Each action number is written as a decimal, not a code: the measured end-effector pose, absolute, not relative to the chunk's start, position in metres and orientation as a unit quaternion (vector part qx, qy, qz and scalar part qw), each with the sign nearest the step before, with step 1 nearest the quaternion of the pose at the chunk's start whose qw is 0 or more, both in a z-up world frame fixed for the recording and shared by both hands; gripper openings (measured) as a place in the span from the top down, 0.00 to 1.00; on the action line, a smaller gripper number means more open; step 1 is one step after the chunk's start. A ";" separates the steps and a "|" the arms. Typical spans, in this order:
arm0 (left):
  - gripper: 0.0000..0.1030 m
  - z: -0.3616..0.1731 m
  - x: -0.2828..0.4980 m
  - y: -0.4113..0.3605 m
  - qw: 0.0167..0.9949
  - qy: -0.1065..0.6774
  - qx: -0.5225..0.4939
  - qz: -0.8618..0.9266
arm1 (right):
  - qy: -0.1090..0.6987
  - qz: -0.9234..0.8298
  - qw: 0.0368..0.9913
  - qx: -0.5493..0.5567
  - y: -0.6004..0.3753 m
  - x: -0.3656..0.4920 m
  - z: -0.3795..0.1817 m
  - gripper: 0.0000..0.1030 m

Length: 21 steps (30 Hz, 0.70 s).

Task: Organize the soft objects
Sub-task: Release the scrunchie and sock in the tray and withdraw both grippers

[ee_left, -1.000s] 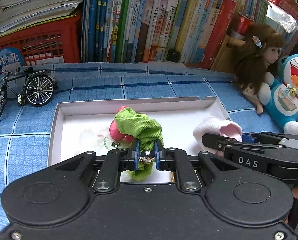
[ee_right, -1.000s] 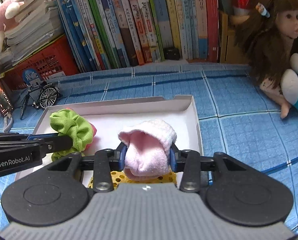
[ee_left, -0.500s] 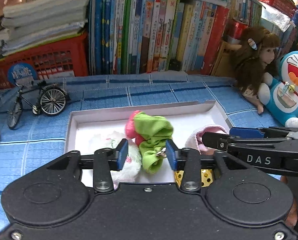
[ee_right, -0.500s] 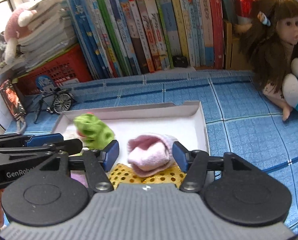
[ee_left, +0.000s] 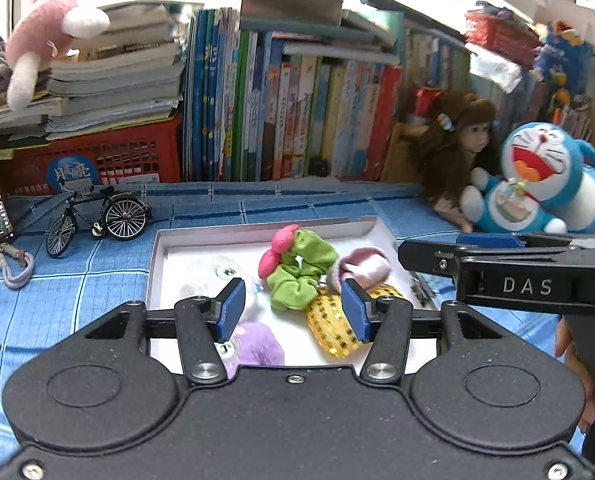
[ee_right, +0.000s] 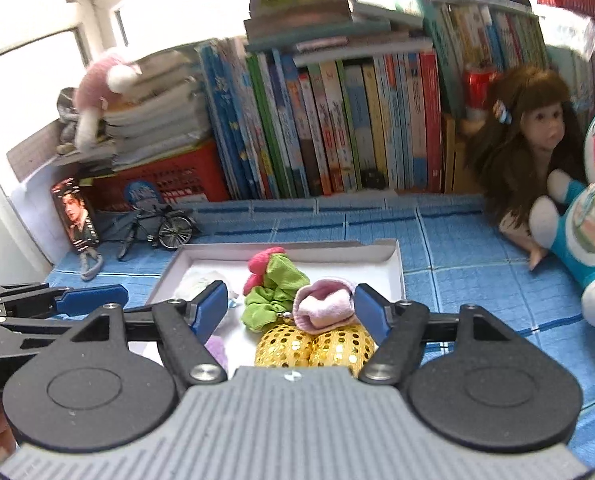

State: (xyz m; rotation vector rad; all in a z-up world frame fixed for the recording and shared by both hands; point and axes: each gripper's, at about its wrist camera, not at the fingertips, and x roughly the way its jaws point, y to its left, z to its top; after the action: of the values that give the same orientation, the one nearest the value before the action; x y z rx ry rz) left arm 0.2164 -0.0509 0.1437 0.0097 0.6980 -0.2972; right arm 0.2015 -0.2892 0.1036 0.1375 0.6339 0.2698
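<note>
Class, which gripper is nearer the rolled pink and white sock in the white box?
Right. The right gripper is directly over the sock; the left gripper is over the green scrunchie beside it.

Green scrunchie (ee_left: 301, 276), gold sequinned pouch (ee_right: 317, 344), blue checked cloth (ee_left: 77, 292)

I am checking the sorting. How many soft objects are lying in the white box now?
5 visible: white fluffy one at left, purple one near left, green-pink scrunchie in the middle, pink sock at right, gold sequin piece in front. The grippers may hide more.
</note>
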 end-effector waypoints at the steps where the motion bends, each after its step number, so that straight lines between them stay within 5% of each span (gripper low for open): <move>1: 0.48 0.145 0.208 -0.051 0.930 0.337 0.007 -0.147 | 0.302 0.136 0.941 0.062 -0.290 0.194 0.107 0.19; 21: 0.29 0.134 0.069 -0.045 0.946 0.253 0.013 -0.201 | 0.165 0.183 0.969 -0.022 -0.285 0.060 0.112 0.08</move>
State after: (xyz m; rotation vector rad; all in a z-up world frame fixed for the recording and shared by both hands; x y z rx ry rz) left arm 0.0694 -0.0448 0.1336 0.0257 0.5160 -0.4090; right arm 0.0603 -0.2845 0.1117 -0.0441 0.3341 0.3689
